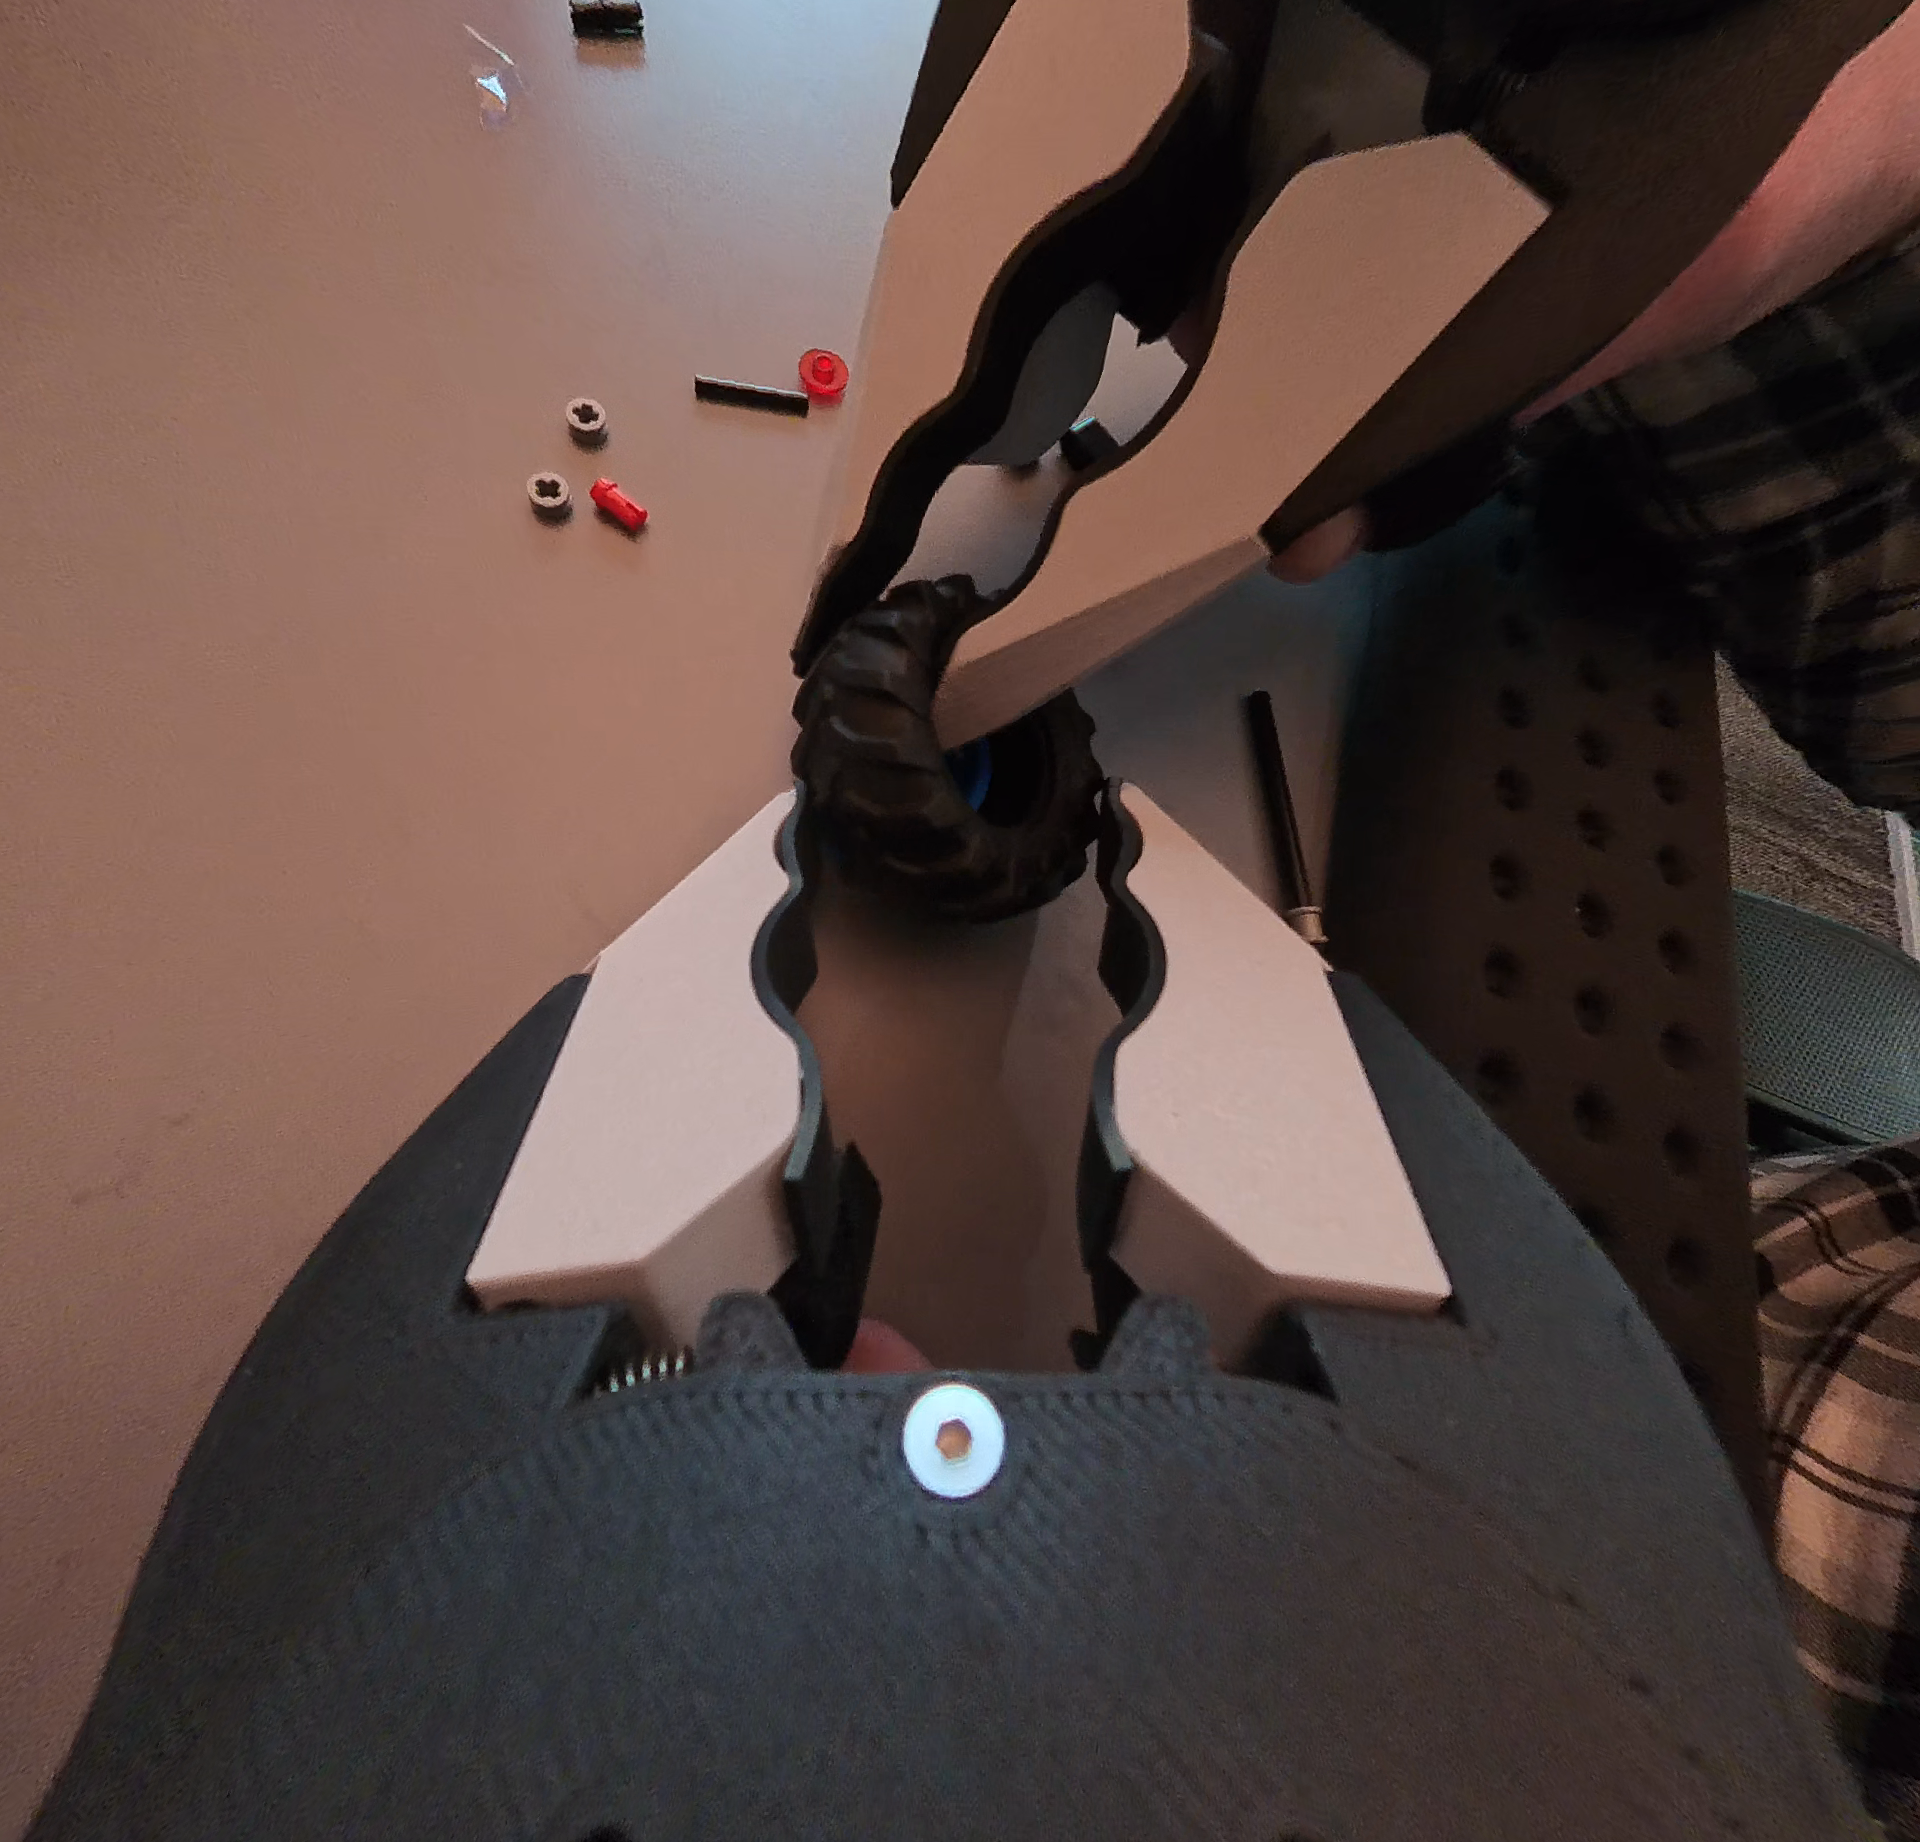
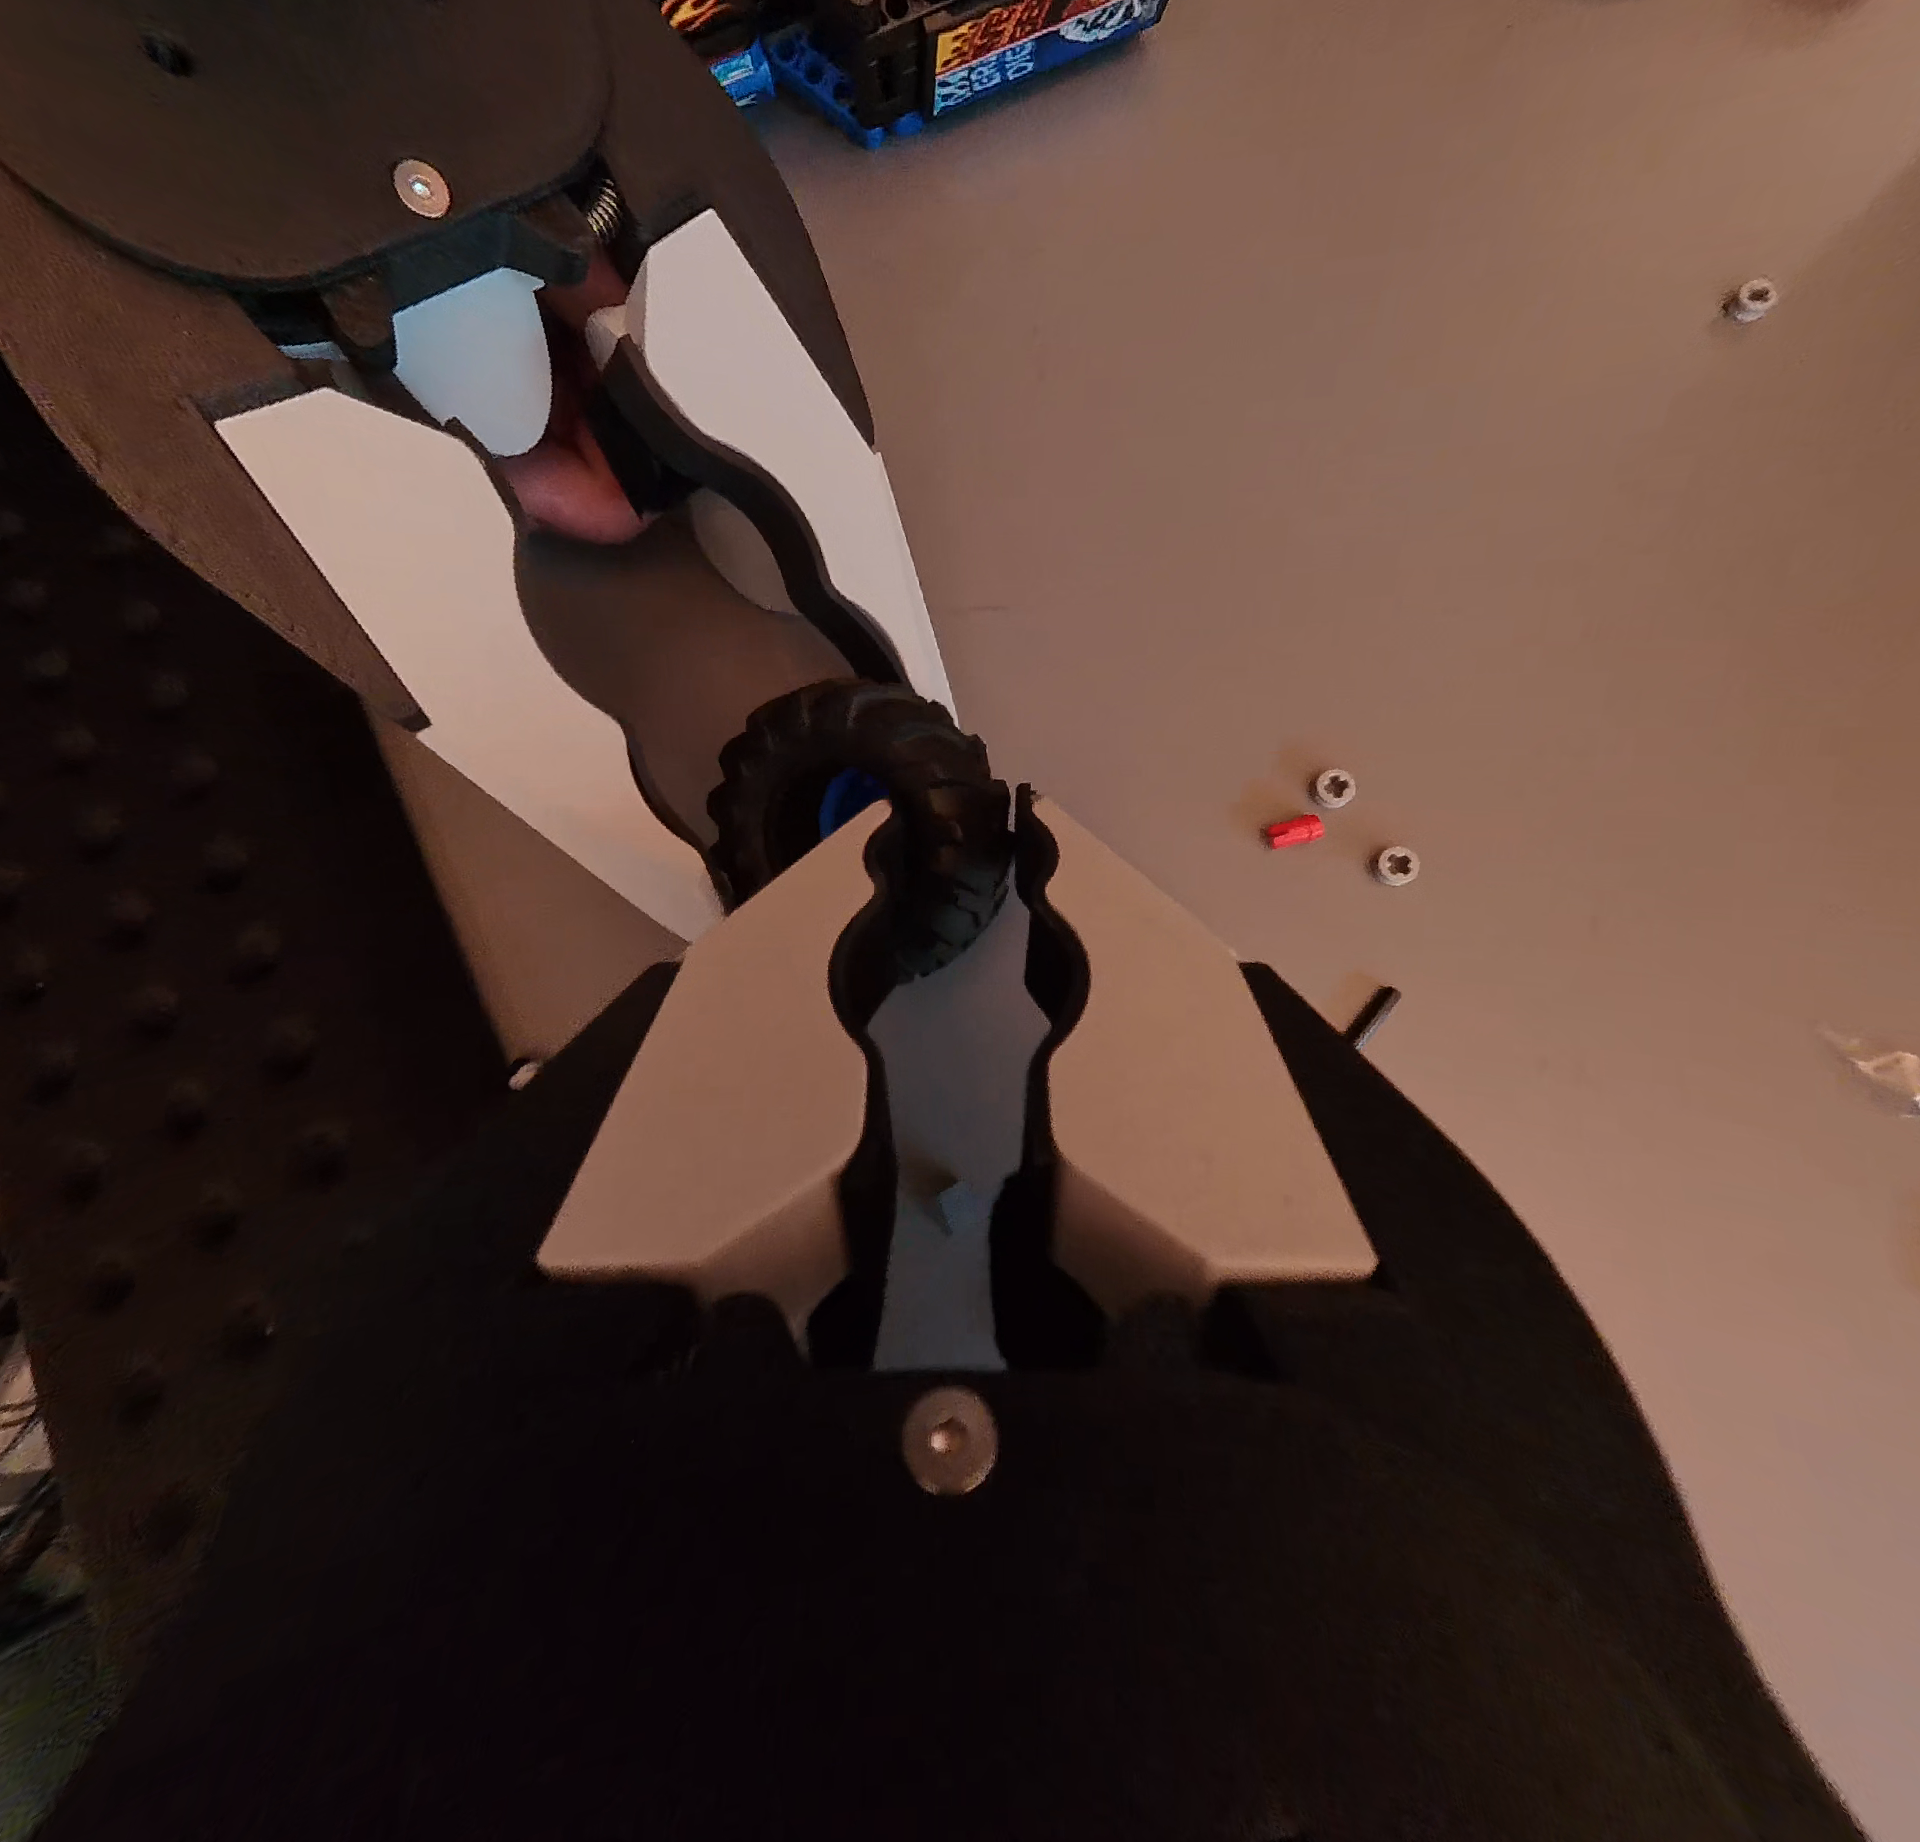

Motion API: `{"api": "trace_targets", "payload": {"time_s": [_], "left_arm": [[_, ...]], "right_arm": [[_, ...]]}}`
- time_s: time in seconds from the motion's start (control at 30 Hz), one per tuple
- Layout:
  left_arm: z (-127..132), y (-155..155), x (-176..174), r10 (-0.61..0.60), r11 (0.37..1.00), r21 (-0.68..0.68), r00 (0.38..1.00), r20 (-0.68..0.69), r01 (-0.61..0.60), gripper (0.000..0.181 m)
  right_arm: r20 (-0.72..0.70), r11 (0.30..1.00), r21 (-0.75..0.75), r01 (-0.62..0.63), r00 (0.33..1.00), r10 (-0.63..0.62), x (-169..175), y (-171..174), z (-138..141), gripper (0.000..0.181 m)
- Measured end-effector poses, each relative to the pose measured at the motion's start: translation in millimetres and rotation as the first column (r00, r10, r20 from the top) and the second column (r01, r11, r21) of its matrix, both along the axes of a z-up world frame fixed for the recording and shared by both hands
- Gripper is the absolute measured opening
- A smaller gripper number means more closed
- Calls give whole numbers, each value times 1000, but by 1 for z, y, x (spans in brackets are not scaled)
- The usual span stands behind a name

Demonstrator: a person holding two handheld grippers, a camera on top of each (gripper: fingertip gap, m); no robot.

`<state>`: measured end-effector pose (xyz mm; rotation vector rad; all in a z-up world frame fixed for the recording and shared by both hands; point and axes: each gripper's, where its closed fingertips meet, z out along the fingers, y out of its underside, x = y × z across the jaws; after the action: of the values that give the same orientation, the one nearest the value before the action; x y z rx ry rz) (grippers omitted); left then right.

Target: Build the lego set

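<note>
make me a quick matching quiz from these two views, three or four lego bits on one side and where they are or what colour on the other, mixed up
Things:
1. black tyre
2. red pin
3. black axle
4. lego model

Places or states:
A. lies beside a round red piece
B. far end of the table
C. gripped by both grippers' fingers
D. lies between two grey bushes

Pairs: 1-C, 2-D, 3-A, 4-B

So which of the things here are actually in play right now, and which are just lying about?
In play:
black knobbly rubber tyre with blue hub
left gripper
right gripper

Lying about:
two grey round bushes
small red pin
red round stud
short black axle
part-built stickered model
</note>
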<state>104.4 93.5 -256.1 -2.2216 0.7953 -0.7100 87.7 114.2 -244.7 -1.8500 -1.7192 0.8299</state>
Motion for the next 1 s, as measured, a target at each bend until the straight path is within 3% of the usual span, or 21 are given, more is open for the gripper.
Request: {"api": "trace_targets", "payload": {"time_s": [0.27,0.33,0.6,0.8,0.87,1.0], "left_arm": [[-1,0,0,-17,1000,15,1000,-20,17,52],[-3,1,-1,-15,1000,25,999,-51,16,43],[-4,1,-1,-18,999,48,998,-66,21,42],[6,-11,3,-9,999,-39,999,49,11,75],[5,-8,-1,19,999,-38,999,46,-18,67],[17,-3,-7,89,992,-99,980,179,-72,54]], "right_arm": [[-20,997,-46,65,998,-66,-2,6,-4,15],[-15,996,-46,79,997,-80,-3,9,-5,15],[52,997,-50,58,997,-56,-3,9,-7,15],[92,994,92,64,993,-72,-3,1,-9,13],[101,991,118,64,992,-76,-5,1,-9,13],[96,989,136,60,993,-74,-6,0,-9,13]]}}
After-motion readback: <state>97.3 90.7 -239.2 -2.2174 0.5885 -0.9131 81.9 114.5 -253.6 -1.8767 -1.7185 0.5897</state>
